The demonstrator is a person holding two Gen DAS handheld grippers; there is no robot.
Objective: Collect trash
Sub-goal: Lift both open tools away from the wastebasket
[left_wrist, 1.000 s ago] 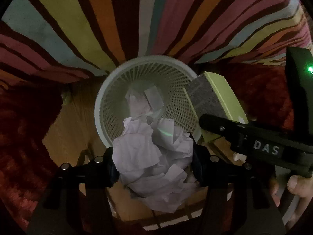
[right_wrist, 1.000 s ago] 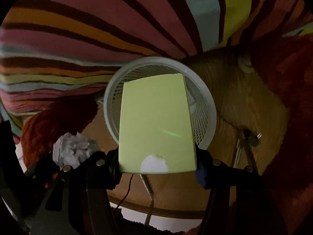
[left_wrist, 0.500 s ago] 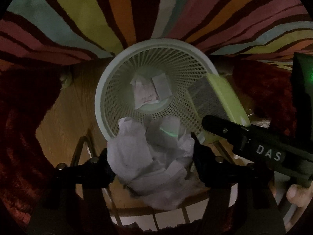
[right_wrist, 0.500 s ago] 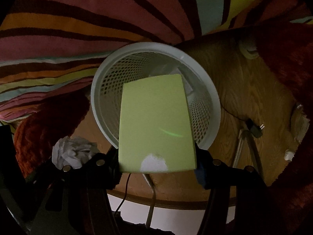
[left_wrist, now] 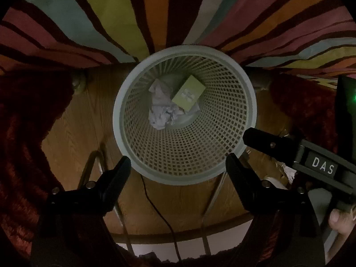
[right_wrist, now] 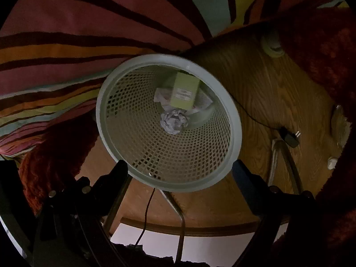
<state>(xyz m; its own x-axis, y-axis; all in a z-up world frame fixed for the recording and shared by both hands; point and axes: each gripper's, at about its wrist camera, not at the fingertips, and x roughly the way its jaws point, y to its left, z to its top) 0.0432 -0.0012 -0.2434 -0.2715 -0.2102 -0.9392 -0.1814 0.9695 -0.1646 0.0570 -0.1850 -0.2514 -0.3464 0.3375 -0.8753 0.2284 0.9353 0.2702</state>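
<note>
Wooden floor [left_wrist: 73,133] carries one white mesh basket [left_wrist: 233,133] beside a striped rug [left_wrist: 155,11], holding one green box [left_wrist: 188,93] and crumpled paper [left_wrist: 161,113]; both grippers' jaws gape empty above: left gripper [left_wrist: 178,166], right gripper [right_wrist: 180,171].

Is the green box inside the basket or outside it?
Inside. The green box lies at the bottom of the basket, on crumpled paper.

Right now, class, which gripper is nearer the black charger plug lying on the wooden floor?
Right. The right gripper hovers over the basket with the charger plug just off to its right; the left gripper hovers farther left, and its view does not show the plug.
</note>
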